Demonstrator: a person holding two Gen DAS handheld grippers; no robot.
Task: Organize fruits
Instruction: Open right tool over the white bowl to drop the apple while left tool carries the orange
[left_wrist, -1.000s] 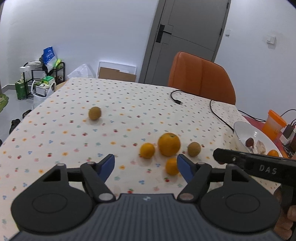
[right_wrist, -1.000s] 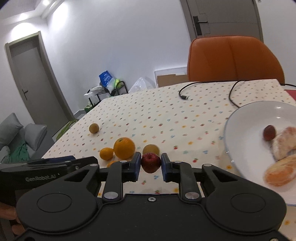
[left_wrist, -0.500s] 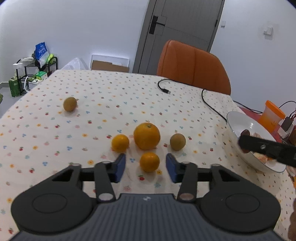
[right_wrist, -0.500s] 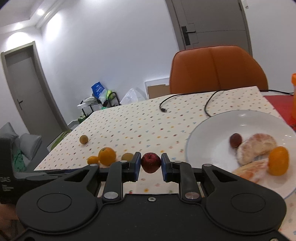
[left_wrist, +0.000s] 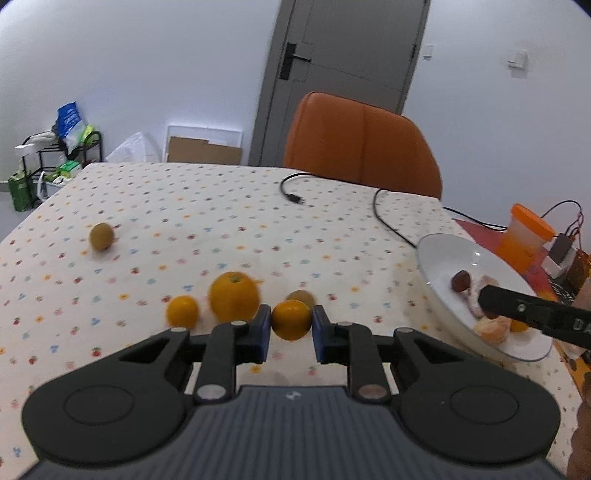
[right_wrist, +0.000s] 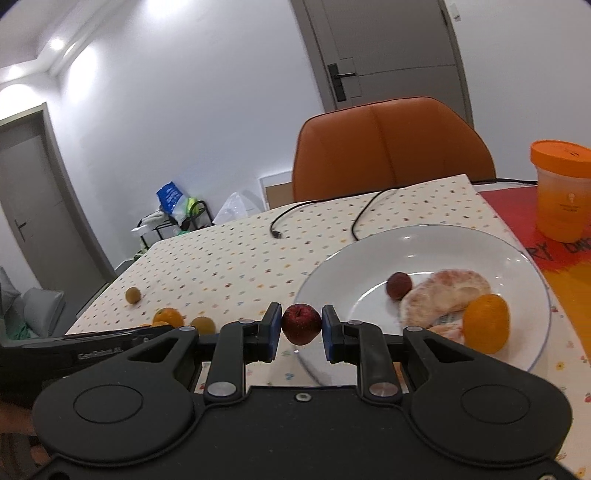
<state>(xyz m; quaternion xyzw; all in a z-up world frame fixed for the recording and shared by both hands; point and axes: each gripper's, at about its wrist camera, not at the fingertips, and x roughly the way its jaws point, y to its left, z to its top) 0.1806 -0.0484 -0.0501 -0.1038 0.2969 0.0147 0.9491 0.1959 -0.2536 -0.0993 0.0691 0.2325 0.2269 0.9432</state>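
Left tool (left_wrist: 288, 326) now seemingly clamps small orange (left_wrist: 291, 319).

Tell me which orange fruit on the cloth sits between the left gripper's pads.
The small orange nearest the plate, between the left gripper pads; the big orange and other small one lie left.

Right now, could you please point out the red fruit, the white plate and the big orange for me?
red fruit (right_wrist: 301, 324): right wrist view, middle of its front.
white plate (right_wrist: 417, 240): right wrist view, bare far rim.
big orange (left_wrist: 233, 296): left wrist view, middle of its peel.
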